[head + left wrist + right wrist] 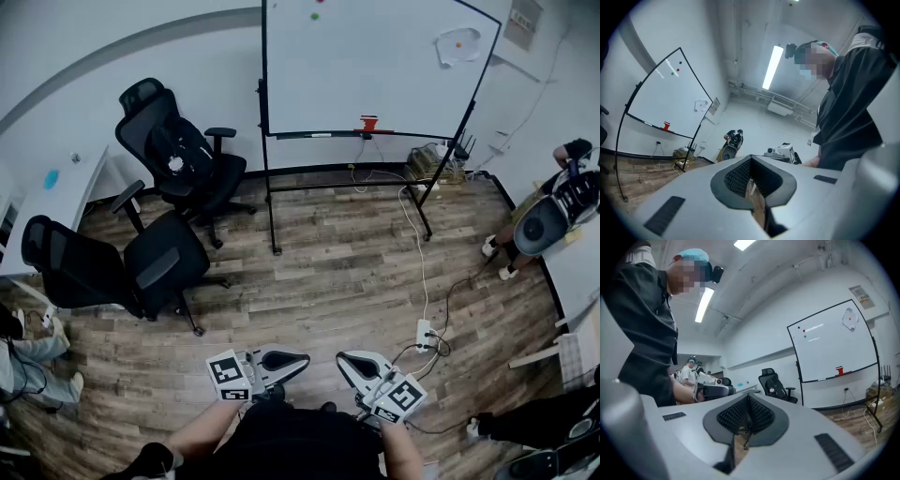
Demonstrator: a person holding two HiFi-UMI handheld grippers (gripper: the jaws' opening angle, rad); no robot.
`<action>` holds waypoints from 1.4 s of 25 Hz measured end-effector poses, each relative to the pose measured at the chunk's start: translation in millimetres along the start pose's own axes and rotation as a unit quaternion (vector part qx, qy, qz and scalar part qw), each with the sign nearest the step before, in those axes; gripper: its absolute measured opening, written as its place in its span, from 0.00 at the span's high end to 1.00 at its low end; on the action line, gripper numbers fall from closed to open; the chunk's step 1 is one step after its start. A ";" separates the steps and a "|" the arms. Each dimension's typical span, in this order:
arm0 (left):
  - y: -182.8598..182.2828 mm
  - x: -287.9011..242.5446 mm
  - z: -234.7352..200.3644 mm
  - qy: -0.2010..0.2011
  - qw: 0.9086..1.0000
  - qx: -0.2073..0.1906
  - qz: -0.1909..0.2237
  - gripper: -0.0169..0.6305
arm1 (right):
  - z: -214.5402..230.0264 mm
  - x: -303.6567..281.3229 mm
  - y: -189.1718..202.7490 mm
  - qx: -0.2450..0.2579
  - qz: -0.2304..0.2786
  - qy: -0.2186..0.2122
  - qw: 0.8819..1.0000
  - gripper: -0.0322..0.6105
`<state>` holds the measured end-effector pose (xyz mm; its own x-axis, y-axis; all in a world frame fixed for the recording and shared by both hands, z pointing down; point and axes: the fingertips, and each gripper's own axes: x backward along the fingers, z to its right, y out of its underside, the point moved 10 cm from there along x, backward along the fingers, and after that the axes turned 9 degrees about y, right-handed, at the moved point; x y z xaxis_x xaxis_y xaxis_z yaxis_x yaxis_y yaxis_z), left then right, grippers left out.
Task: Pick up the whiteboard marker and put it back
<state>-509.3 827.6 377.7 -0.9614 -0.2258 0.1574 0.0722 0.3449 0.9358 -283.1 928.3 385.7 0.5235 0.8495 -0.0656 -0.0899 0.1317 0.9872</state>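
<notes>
Head view: left gripper [284, 360] and right gripper [360, 365], jaws closed on nothing, kept low near body, probably idle before approach. Whiteboard marker [321, 135], as judged, laid on tray [412, 134] of whiteboard [375, 56], well apart from both; long axis along tray, tip direction too small to tell.

Red object [368, 123] on the whiteboard tray [319, 135] is too small to identify
</notes>
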 end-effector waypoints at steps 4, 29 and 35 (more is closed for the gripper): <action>6.6 -54.8 11.8 -0.013 1.000 -0.013 -0.003 0.96 | 19.9 54.3 9.2 0.025 -0.017 0.013 0.999 0.92; 27.5 -133.9 -77.9 -0.074 0.997 0.012 -0.021 0.96 | 170.7 100.1 34.0 -0.042 -0.006 0.080 0.996 0.92; 13.8 -136.1 -168.8 -0.056 0.998 0.033 -0.002 0.96 | 231.0 45.0 18.7 -0.030 -0.059 0.093 0.993 0.92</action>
<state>-332.6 709.4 422.4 -0.9856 -0.1260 0.1132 0.0533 0.4039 0.9132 -65.5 851.0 434.8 0.3677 0.9055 -0.2118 -0.0911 0.2617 0.9608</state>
